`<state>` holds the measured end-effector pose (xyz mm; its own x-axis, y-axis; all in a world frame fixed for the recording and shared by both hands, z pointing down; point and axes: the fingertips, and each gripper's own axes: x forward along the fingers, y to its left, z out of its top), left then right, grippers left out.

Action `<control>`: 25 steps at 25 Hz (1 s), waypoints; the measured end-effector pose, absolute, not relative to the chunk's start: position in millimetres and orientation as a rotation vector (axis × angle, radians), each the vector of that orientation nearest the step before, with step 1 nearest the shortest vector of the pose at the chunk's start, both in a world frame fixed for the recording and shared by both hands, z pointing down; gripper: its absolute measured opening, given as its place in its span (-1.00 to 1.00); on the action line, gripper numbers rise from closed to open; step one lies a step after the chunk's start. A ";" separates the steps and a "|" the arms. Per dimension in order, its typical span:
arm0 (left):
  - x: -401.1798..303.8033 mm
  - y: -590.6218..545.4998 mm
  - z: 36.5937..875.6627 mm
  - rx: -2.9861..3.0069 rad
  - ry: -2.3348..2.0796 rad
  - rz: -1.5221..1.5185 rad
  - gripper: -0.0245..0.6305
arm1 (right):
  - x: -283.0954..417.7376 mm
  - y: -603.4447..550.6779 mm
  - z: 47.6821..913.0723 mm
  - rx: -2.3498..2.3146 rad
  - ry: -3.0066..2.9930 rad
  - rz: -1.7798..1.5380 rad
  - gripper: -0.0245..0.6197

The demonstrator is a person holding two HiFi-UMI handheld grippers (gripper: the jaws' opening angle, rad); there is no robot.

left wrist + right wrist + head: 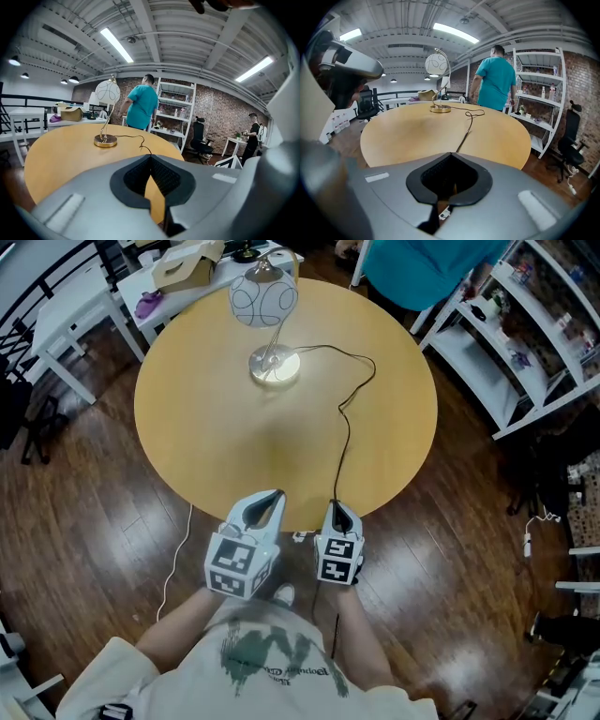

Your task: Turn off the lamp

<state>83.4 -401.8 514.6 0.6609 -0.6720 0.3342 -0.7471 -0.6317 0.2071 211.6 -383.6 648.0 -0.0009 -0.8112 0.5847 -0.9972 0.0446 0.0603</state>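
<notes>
A round tan wooden table (206, 427) fills the middle. On it, toward 12 o'clock, stands a globe-shaded brass desk lamp (263, 298). Its thin black cord (345, 442) crosses the top to the 6 o'clock edge. There the left gripper (272, 495) sits beside the right gripper (336, 507). Beyond the table are tall white metal shelving (487, 343) at 2 o'clock and a white rectangular table (155, 292) at 11, with a brown cardboard box (186, 265) on it.

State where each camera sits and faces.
Head view: on the person's head, facing steeply down at table and lamp; left tool, right tool, forearms show.
Left gripper view: on the left tool, facing the lamp across the table; shut jaws show.
Right gripper view: on the right tool, facing along the cord; shut jaws show.
Both gripper views share the lamp and a teal-shirted person.
</notes>
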 end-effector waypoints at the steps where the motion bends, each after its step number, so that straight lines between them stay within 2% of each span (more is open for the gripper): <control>1: 82.7 -401.3 514.2 2.550 -1.132 0.323 -0.93 | 211.8 -383.3 647.9 1.817 -1.863 0.525 -0.93; 10: 73.4 -393.8 503.2 2.547 -1.197 0.296 -0.93 | 205.6 -388.4 636.7 1.780 -1.885 0.531 -0.92; 25: 43.1 -337.5 471.5 2.506 -1.361 0.200 -0.93 | 146.2 -347.9 518.7 1.767 -2.202 0.394 -0.92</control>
